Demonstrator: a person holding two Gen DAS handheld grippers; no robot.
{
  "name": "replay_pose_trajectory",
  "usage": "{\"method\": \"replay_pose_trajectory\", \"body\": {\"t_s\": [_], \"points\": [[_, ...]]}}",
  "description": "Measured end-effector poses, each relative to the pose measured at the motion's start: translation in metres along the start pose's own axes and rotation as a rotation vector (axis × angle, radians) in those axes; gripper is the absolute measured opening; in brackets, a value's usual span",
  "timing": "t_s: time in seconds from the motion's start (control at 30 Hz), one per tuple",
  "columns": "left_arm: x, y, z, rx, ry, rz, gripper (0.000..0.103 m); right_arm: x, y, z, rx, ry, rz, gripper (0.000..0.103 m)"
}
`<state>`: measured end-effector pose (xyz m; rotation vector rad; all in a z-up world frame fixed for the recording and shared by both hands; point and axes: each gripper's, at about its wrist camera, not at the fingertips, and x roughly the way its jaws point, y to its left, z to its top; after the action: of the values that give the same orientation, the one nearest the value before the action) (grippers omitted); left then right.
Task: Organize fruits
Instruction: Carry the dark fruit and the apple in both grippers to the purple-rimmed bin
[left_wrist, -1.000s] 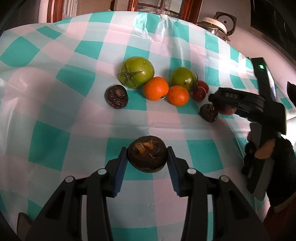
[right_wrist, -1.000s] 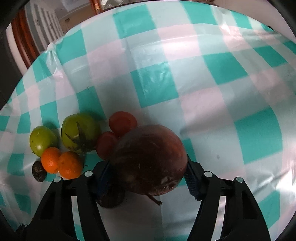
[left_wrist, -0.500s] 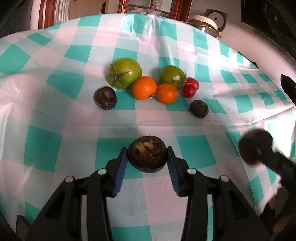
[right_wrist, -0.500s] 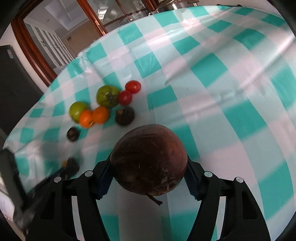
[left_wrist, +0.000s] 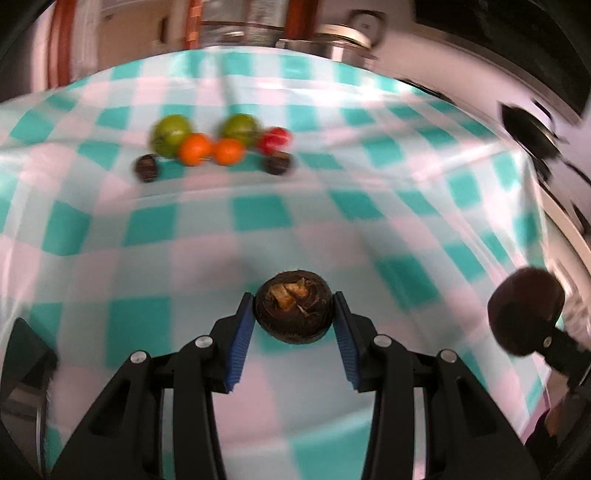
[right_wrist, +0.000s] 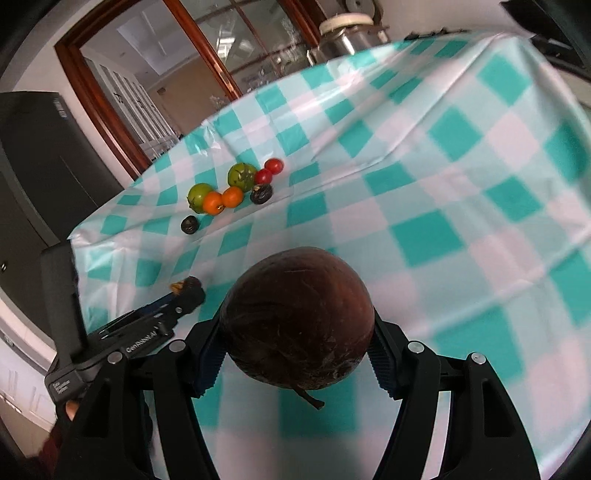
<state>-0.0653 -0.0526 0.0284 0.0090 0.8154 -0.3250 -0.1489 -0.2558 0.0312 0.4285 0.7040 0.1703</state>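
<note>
My left gripper (left_wrist: 293, 314) is shut on a small dark brown fruit (left_wrist: 293, 312) with a pale dried top, held above the checked tablecloth (left_wrist: 258, 214). My right gripper (right_wrist: 297, 328) is shut on a large dark red-brown fruit (right_wrist: 297, 317) with a short stem; it also shows at the right edge of the left wrist view (left_wrist: 524, 310). Far off on the cloth lie two green tomatoes (left_wrist: 171, 134), two oranges (left_wrist: 194, 147), red tomatoes (left_wrist: 275, 138) and two dark fruits (left_wrist: 146, 168). The same cluster shows in the right wrist view (right_wrist: 232, 188).
A metal pot (right_wrist: 351, 33) stands beyond the table's far edge. A wooden-framed glass door (right_wrist: 207, 70) and a dark cabinet (right_wrist: 40, 155) stand behind. The table's left edge (right_wrist: 79, 240) drops off beside my left gripper (right_wrist: 184, 291).
Both grippers have pulled back and up from the fruit cluster, each still holding its fruit. The cluster now looks smaller and farther away.
</note>
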Motion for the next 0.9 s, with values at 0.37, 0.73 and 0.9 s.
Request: {"method": "replay_pose_trajectory", "body": {"t_s": [0.37, 0.73, 0.9], "points": [[-0.036, -0.159, -0.052, 0.362, -0.001, -0.198, 0.043, -0.126, -0.1, -0.057, 0.098, -0.104, -0.183, 0.066], [-0.029, -0.318, -0.167, 0.837, 0.177, -0.455, 0.043, -0.153, -0.24, -0.152, 0.33, 0.064, -0.528, 0.066], [0.026, -0.363, -0.229, 1.027, 0.37, -0.402, 0.043, -0.111, -0.29, -0.175, 0.399, 0.235, -0.617, 0.065]]}}
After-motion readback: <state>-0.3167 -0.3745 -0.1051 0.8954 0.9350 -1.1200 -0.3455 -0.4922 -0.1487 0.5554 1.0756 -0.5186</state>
